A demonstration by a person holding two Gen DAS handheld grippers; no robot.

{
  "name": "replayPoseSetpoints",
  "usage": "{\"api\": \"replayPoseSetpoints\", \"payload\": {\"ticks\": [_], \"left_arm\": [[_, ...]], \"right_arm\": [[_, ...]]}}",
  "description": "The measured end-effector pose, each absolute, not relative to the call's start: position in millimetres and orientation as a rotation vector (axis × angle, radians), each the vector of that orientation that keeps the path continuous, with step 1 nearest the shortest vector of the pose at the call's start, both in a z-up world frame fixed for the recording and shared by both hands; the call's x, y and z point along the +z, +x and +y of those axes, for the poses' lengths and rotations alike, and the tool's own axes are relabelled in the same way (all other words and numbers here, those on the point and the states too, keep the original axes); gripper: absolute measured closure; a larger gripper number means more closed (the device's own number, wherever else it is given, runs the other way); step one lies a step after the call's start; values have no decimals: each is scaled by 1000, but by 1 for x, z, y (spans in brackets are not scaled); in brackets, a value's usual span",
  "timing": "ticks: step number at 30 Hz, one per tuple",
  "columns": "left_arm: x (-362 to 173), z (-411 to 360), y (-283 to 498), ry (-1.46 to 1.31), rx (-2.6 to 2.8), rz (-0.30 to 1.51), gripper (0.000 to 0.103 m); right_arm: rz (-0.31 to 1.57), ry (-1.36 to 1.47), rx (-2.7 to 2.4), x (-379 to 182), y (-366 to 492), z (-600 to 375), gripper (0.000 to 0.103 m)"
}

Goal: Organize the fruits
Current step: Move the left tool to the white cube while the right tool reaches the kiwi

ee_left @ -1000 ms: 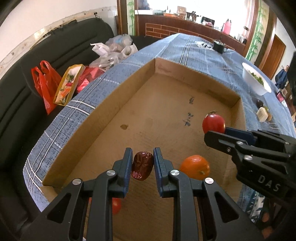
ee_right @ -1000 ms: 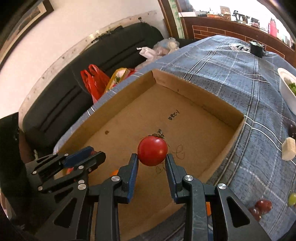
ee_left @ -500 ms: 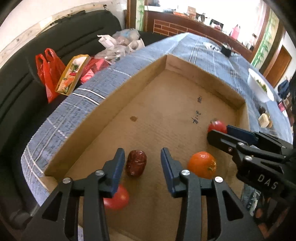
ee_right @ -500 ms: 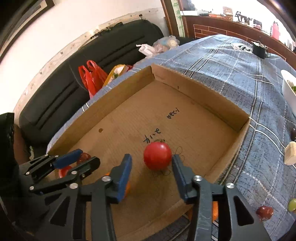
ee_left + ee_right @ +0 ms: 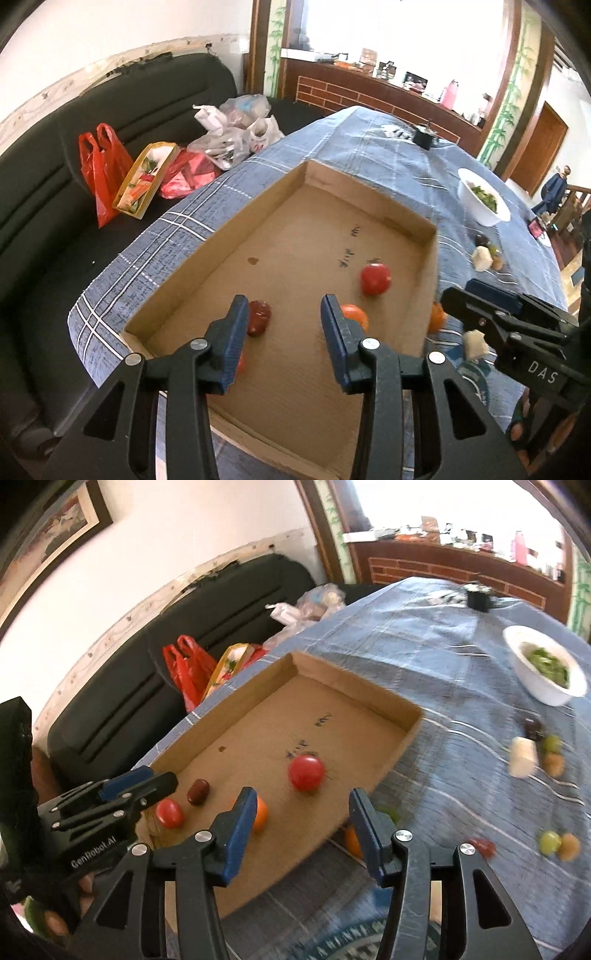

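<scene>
The right gripper (image 5: 301, 814) hung with fingers spread wide above the cardboard tray (image 5: 354, 685), where a tomato (image 5: 306, 773), an orange (image 5: 259, 814) and a dark date (image 5: 198, 792) lay apart.

Daylight floods in from blown-out windows at one o'clock, leaving the white wall bright and the black leather sofa (image 5: 55, 206) dim. Both fisheye views bow straight lines and darken to black at the corners. The left view is fairly sharp; the right view smears the white ceramic bowl (image 5: 545, 670) and small scattered fruits (image 5: 554, 842) at three o'clock.
</scene>
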State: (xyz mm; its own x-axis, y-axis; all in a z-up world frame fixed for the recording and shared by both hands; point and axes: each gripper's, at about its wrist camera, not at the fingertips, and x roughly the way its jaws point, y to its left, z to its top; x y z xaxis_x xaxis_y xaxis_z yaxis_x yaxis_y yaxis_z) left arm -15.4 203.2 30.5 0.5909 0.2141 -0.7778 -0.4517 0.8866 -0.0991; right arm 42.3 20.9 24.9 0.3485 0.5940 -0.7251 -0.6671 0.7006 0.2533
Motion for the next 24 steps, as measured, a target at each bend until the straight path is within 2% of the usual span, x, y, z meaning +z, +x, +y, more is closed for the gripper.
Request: {"api": "replayPoseSetpoints", "payload": {"ticks": [24], "left_arm": [[51,68,-13,-177,173,861,65]], "right_arm": [[832,-124,429,38,3,-172,49]]}}
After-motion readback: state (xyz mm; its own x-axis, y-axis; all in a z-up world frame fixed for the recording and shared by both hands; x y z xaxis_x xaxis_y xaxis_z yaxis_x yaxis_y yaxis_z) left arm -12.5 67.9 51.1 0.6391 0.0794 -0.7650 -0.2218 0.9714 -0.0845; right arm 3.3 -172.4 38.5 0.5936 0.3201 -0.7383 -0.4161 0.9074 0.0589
